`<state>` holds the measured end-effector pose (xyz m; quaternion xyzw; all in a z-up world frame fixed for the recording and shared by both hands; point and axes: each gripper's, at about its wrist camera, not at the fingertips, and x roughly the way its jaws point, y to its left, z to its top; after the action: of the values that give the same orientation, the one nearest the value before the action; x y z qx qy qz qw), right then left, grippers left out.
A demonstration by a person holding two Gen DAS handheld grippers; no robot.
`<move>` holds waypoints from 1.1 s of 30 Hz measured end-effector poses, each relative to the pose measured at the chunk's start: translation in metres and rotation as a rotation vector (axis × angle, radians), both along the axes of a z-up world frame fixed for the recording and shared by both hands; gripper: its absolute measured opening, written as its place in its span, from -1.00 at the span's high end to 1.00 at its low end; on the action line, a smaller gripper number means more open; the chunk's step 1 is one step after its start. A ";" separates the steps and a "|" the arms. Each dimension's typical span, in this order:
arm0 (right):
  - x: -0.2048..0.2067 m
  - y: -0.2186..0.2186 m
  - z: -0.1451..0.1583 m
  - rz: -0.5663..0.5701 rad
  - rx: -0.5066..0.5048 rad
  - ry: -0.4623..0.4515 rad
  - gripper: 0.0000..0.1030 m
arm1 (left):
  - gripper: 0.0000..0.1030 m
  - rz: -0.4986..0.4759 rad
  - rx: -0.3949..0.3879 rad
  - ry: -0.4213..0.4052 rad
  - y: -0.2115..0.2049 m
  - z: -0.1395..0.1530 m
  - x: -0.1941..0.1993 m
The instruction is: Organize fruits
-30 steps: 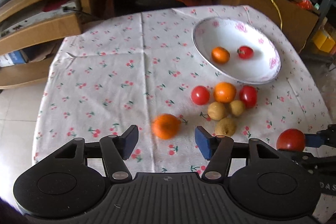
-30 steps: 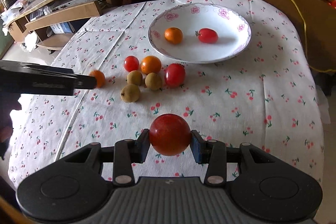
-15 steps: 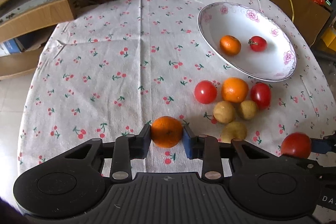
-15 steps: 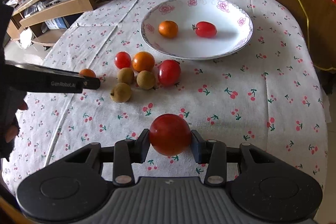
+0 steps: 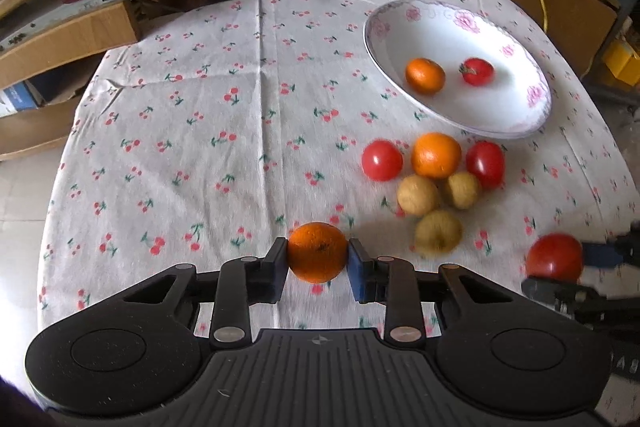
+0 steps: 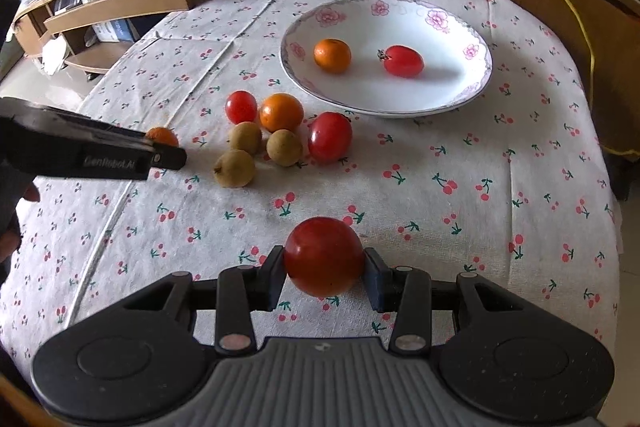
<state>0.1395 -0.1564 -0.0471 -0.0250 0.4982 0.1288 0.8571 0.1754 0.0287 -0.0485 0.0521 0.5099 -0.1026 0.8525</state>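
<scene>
Your left gripper (image 5: 318, 259) has its fingers clamped on a round, dimpled orange (image 5: 318, 251), low centre of the left view, held just above the cloth. Your right gripper (image 6: 324, 269) pinches a smooth glossy tomato (image 6: 324, 256) between its pads, low centre of the right view; the same tomato (image 5: 554, 256) shows at the right edge of the left view

Table is covered by a soft white tablecloth (image 5: 200, 115) printed with small red cherries, creased down the middle. Upper right of both views: a wide shallow white plate (image 6: 448, 95), glazed, pink flowers on the rim, holding a small orange (image 6: 332, 55) and an oval small tomato (image 6: 403, 60), apart from each other

Just below the plate, on the cloth, a tight cluster: one round orange fruit (image 6: 281, 112), two shiny red tomatoes (image 6: 241, 106) (image 6: 330, 135) either side of it, and three dull tan, rough-skinned round fruits (image 6: 245, 137) (image 6: 284, 147) (image 6: 234, 168) in front, nearly touching

In the right view your left gripper's black arm (image 6: 92, 147) comes in from the left edge, its orange mostly hidden behind it. Wooden shelves (image 5: 72, 31) upper left, yellow cable (image 6: 576, 27) upper right
</scene>
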 end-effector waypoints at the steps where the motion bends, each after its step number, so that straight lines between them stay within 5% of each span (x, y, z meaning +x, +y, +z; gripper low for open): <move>1: -0.002 0.000 0.001 0.004 -0.001 -0.003 0.21 | 0.25 -0.005 0.002 0.001 0.001 0.001 -0.004; 10: -0.028 -0.005 0.004 0.036 -0.035 -0.026 0.21 | 0.24 -0.117 0.004 -0.017 -0.014 0.008 -0.055; 18: -0.031 -0.006 -0.004 0.042 -0.054 -0.021 0.20 | 0.21 -0.171 0.030 -0.008 -0.020 -0.003 -0.061; 28: -0.030 -0.016 -0.006 0.053 -0.024 -0.010 0.02 | -0.22 -0.207 0.043 -0.035 -0.014 -0.004 -0.067; 33: -0.031 -0.021 -0.003 0.053 -0.005 -0.016 -0.02 | -0.27 -0.221 0.036 -0.038 -0.015 -0.003 -0.069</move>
<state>0.1084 -0.1773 -0.0504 -0.0410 0.4910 0.1499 0.8572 0.1062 0.0133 -0.0518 0.1252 0.4866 -0.1859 0.8444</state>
